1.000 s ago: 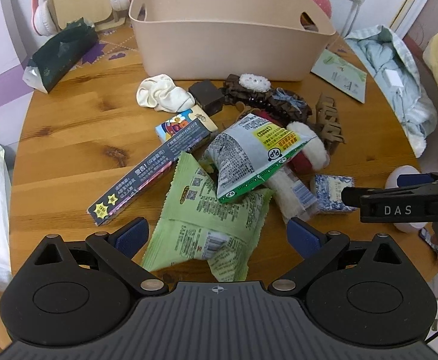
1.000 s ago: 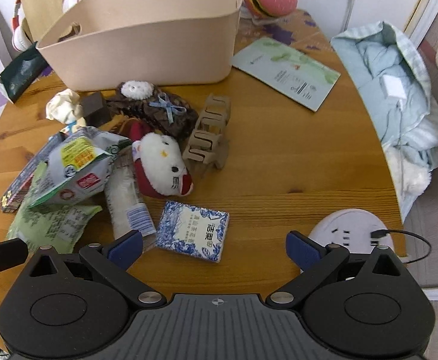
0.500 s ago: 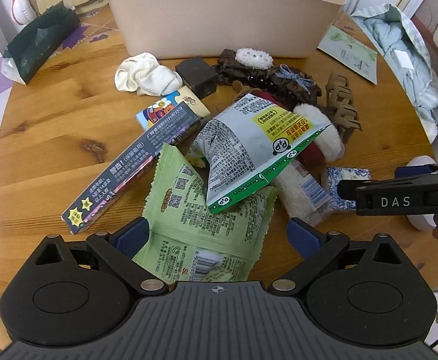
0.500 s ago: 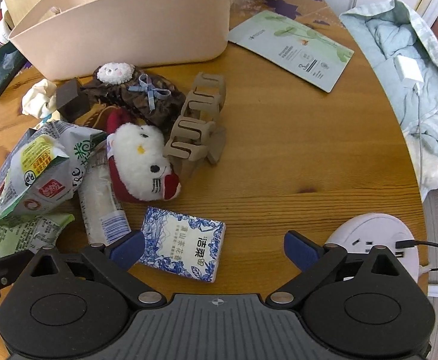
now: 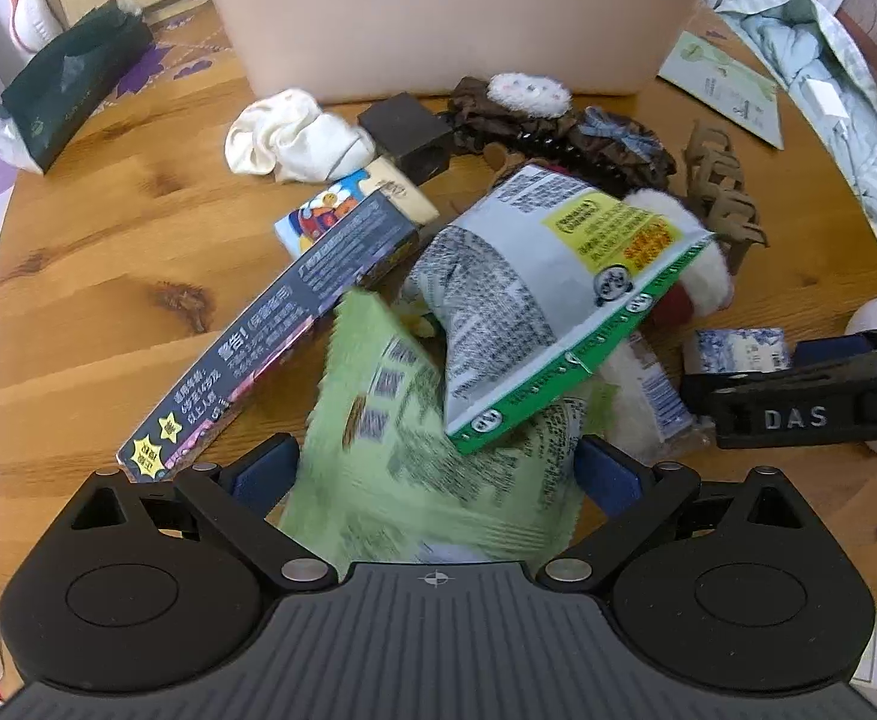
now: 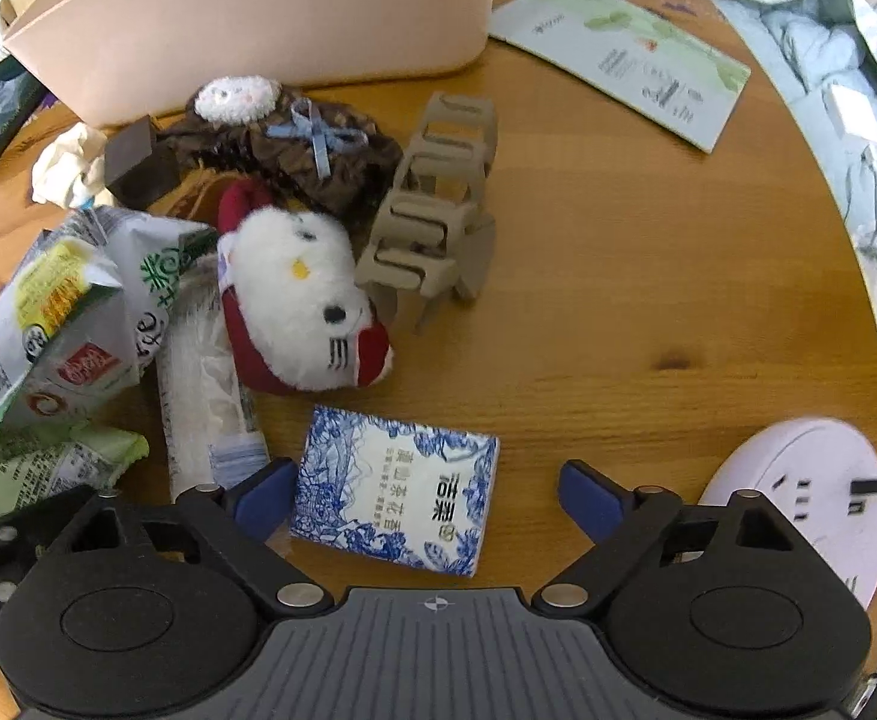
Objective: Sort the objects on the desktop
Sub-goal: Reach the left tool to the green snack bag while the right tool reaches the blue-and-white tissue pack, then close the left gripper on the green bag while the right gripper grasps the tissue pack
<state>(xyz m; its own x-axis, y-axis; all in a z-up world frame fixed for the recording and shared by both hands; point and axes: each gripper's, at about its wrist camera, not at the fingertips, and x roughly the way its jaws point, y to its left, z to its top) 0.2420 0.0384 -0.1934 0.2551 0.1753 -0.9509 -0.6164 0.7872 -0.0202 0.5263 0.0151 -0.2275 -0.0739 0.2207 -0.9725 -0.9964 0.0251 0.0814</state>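
The jaws of the left gripper (image 5: 435,471) stand wide open, and the light green snack bag (image 5: 432,468) lies between them, but the pads do not press on it yet. The right gripper (image 6: 423,495) is wide too; its jaws are closing, with the blue and white tissue pack (image 6: 396,495) between them and not squeezed yet. I think each hand wants to pick up its own thing.

On the left lies a long dark box (image 5: 270,336) with yellow stars on its end and white writing I cannot read. Next comes a pile: the grey and green snack bag (image 5: 552,306) rests on top of the light green one, so the lower bag may drag it along. A white plush cat (image 6: 303,315) leans on the pile. A tan hair clip (image 6: 432,210) stands beside it.

The big beige bin (image 5: 444,18) waits at the back of the wooden table (image 6: 648,300), likely for sorted things.

The right gripper's side, seen from the left one, reads "DAS".
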